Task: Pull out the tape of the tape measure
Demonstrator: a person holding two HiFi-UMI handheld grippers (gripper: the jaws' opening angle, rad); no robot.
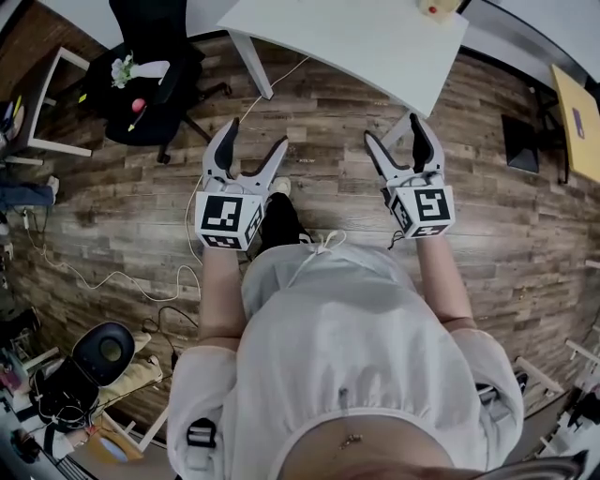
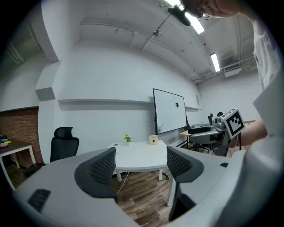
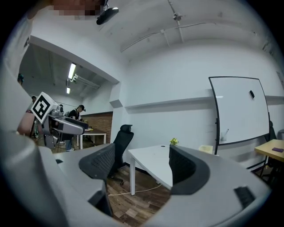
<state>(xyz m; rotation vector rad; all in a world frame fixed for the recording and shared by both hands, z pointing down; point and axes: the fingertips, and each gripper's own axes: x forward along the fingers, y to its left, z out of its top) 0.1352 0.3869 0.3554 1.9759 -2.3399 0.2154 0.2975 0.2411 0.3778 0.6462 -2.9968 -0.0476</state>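
Note:
Both grippers are held up in front of the person's body, above the wooden floor and short of the white table [image 1: 356, 37]. My left gripper [image 1: 255, 133] is open, and so is my right gripper [image 1: 392, 127]; nothing sits between either pair of jaws. In the left gripper view the left gripper [image 2: 140, 165] faces the table [image 2: 137, 153], which carries a small cream box with a red spot [image 2: 153, 140]. That box [image 1: 433, 7] shows at the table's far edge in the head view; I cannot tell whether it is the tape measure.
A black office chair [image 1: 155, 75] stands to the left of the table. A small plant [image 2: 127, 138] stands on the table. A whiteboard [image 3: 239, 111] is behind it. A white cable [image 1: 112, 277] runs over the floor at the left. A yellow desk [image 1: 577, 108] lies at the right.

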